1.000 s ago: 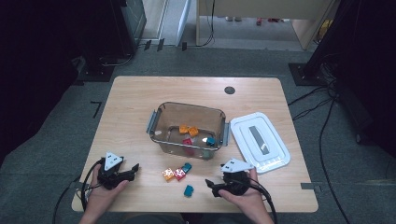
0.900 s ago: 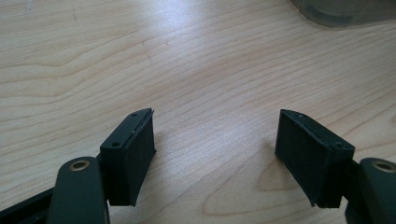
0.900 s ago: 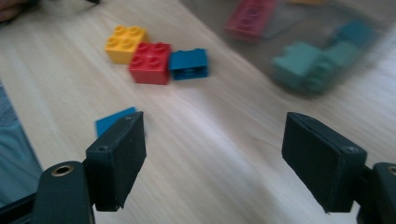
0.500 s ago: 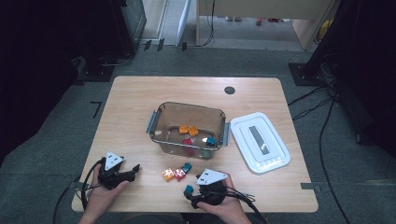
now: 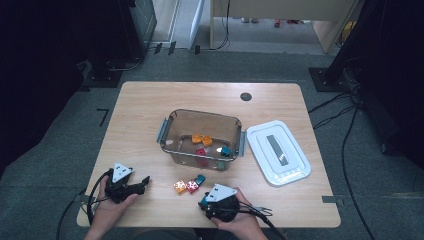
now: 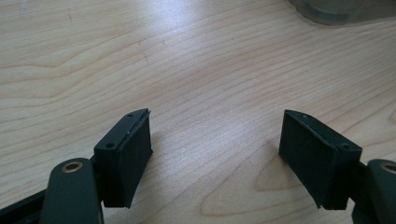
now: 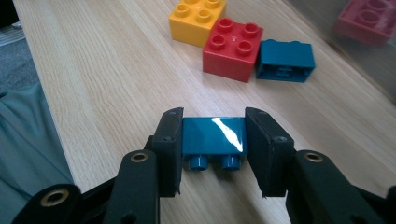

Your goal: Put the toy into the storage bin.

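Each hand carries a black gripper with a grey three-cornered plate on top. On the left gripper (image 5: 145,181), a black cable loops back toward the table's near edge; the right gripper (image 5: 203,202) trails a black cable as well. Up close, the left gripper's (image 6: 215,156) jaws are flat black blocks faced with dark, matte pads, each joined to a black arm by a brass-coloured rivet. The right gripper (image 7: 214,140) has the same black jaws, small screw holes along their tops, and brass-ringed pivots on its linked arms.

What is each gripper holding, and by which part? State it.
Right gripper: teal brick, clamped by its two opposite end faces, studs toward the camera. Left gripper: open, holding nothing.
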